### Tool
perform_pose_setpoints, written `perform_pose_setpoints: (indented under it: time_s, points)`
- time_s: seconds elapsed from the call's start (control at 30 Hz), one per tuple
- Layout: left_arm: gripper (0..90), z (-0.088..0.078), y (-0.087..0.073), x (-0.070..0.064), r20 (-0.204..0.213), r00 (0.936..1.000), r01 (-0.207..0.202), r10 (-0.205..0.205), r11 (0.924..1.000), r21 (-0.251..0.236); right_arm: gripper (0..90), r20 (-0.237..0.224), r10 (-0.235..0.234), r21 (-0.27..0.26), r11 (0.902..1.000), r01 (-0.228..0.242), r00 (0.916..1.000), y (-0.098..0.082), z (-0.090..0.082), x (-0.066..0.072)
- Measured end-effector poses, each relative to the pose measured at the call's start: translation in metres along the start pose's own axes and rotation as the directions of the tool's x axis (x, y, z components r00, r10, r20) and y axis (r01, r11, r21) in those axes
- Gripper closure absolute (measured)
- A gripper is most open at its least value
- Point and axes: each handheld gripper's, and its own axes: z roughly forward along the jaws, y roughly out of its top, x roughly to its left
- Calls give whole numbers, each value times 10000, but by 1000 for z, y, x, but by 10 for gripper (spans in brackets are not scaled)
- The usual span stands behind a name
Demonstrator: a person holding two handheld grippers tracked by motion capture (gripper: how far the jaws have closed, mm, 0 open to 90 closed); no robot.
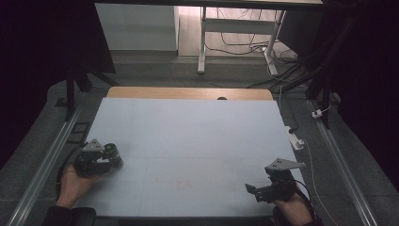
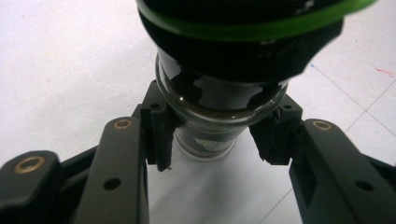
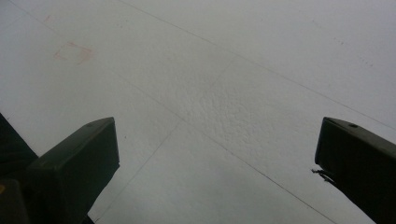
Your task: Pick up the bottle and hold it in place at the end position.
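Near edge of the pale grey-white table [image 1: 188, 136], R corner: the right gripper [image 1: 267, 192], black w/ grey three-cornered plate on top, sits in the person's right hand [image 1: 294, 209], low over the tabletop. In the right gripper view its two black jaws stand wide apart, nothing btwn them, just bare textured sheet w/ thin ruled lines and a faint red square mark [image 3: 72, 51] farther off.

Near L corner, a bit farther in: the left gripper [image 2: 212, 140], held by the left hand [image 1: 73, 183], right at the table's L edge. Jaws drawn in and clamped on a clear glass jar with dark contents and a black lid ringed in green [image 2: 219, 93]. Left gripper view: black pads [image 2: 161, 135] press the glass body on both sides, just under the lid; the jar's end shows pale below them, and whether it touches the sheet I can't tell. High view shows the same jar [image 1: 112, 153] as a dark round shape at the gripper's tip, near the L edge, well apart from the right gripper.

Far edge: bare wood strip [image 1: 188, 92] along the table's back.
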Motion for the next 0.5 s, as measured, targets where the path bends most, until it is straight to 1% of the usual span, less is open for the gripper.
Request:
perform_pose_setpoints:
  time_s: [0.07, 0.17, 0.23, 0.33, 0.4, 0.5]
  points:
    - [536, 0, 1, 0, -66, 10000, 30, -30, 10000, 22, 0, 0, 16, -2, 10000, -16, 10000, 0, 0, 0]
    - [537, -2, 2, -1, 46, 9999, 116, -116, 9999, -94, 0, -7, 19, -1, 10000, -19, 10000, 0, 0, 0]
    - [536, -3, 3, -2, 16, 10000, 65, -65, 9999, -154, 0, -6, 22, 4, 10000, -22, 10000, 0, 0, 0]
    - [537, -5, 7, -4, 94, 9999, -70, 73, 9994, -339, 0, -2, 39, 14, 10000, -39, 10000, 0, 0, 0]
    - [537, -6, 10, -6, 201, 9997, -145, 155, 9988, -470, 0, 8, 53, 15, 10000, -53, 10000, 0, 0, -1]
    - [537, -6, 15, -8, 485, 9986, -200, 227, 9982, -571, 0, 23, 72, 33, 10000, -72, 10000, 0, 0, -1]
